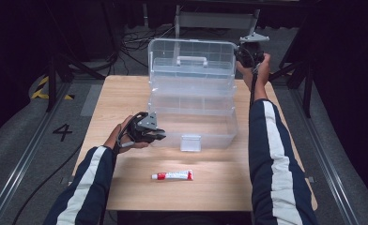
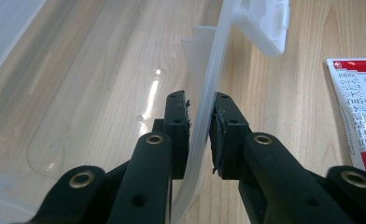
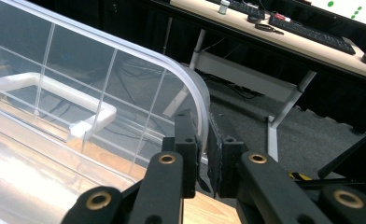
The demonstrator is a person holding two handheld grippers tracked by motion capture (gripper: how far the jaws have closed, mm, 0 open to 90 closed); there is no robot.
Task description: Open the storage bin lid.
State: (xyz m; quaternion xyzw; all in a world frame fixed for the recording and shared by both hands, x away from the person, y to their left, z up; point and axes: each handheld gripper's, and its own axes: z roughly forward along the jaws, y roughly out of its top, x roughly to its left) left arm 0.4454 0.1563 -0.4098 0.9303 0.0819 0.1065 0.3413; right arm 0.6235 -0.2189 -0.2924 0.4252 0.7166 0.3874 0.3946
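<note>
The clear plastic lidded storage box [image 1: 191, 101] stands open mid-bench. The left gripper [image 2: 200, 126] pinches its front wall near the left corner; the right gripper [image 3: 203, 140] clamps the raised lid's [image 1: 191, 56] upper right corner – both narrow.

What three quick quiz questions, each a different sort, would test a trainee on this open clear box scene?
1. True or false: the toothpaste tube lies inside the clear plastic storage box.
2. The right gripper is shut on: A) the box's handle, B) the raised lid's edge, C) the tube.
3. What does the left gripper clamp?

Key: 1 false, it lies on the wooden table in front of the box. 2 B. 3 the box's front wall rim.
</note>
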